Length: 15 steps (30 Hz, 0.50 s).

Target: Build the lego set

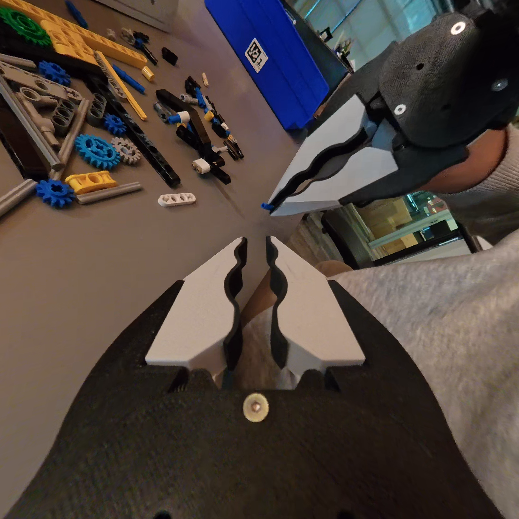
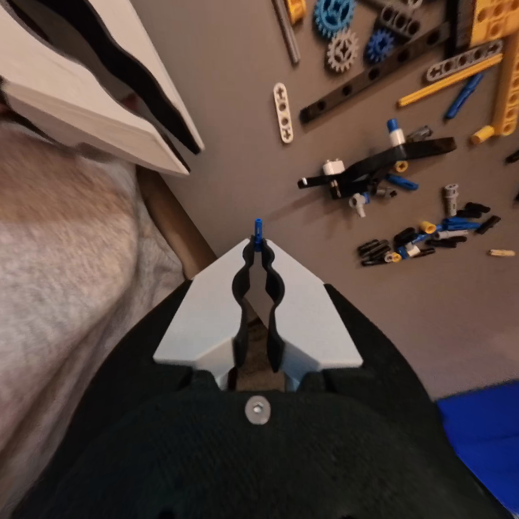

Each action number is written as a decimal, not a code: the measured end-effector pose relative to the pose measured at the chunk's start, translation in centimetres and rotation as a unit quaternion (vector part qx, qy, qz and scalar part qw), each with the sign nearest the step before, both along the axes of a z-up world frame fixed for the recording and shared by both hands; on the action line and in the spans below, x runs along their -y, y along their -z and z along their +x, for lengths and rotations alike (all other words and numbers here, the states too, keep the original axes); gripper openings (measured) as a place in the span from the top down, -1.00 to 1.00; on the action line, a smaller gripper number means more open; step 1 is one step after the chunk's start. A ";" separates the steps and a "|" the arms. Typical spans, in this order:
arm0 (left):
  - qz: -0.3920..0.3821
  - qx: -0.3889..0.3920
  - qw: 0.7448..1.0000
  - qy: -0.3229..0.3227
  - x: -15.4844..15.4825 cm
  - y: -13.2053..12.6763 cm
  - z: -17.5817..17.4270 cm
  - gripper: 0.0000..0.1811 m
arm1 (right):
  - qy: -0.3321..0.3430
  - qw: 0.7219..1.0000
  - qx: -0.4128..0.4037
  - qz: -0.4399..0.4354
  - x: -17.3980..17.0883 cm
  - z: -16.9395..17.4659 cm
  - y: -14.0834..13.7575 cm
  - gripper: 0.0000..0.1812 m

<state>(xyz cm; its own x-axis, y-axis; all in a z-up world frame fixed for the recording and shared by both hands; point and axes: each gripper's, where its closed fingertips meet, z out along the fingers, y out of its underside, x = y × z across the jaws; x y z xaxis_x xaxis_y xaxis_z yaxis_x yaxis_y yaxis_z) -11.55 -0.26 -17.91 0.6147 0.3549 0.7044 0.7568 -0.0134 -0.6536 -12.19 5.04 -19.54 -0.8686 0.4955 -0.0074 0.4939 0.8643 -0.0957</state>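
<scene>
My right gripper [image 2: 257, 242] is shut on a small blue pin [image 2: 257, 228] that sticks out past its tips above the brown table [image 2: 337, 309]. In the left wrist view the right gripper [image 1: 271, 208] comes in from the upper right with the blue pin [image 1: 264, 205] at its tip. My left gripper [image 1: 256, 238] is empty, its jaws a narrow gap apart, just below and in front of the pin. It also shows at the upper left of the right wrist view [image 2: 192, 160]. A partly built black assembly [image 2: 373, 171] with white and blue pieces lies on the table.
Loose parts lie on the table [image 1: 84, 280]: a white thin beam [image 1: 177, 200], a long black beam [image 1: 146, 140], blue gears [image 1: 97, 151], a grey gear [image 1: 126, 150], yellow beams [image 1: 84, 39], a green gear [image 1: 25, 26], several pins [image 2: 415, 238]. A blue bin [image 1: 269, 61] stands behind. The grippers' ends are close to 6 centimetres from one another.
</scene>
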 end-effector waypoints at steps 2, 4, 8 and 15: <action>-0.003 -0.009 1.000 -0.004 0.0 0.0 -0.1 0.86 | 0.004 0.998 -0.001 -0.070 1.8 0.3 -0.6 0.97; -0.006 -0.018 1.000 -0.011 0.0 0.0 -0.2 0.83 | -0.002 0.993 -0.005 -0.122 3.2 0.7 -1.1 0.97; 0.056 0.008 0.998 -0.009 -0.1 -1.4 -0.1 0.80 | -0.042 0.982 -0.046 -0.177 4.6 1.3 -1.9 0.97; 0.147 0.046 0.988 0.028 -0.7 -3.8 1.1 0.96 | -0.098 0.945 -0.136 -0.282 5.6 2.0 -4.3 0.96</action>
<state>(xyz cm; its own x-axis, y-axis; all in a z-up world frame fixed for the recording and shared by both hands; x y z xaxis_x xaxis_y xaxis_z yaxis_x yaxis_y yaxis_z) -10.49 0.42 -14.10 0.5561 0.0937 0.8258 0.8166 0.1233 -0.5639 -10.16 -0.56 -15.19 -0.9509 0.3091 0.0138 0.2213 0.7107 -0.6677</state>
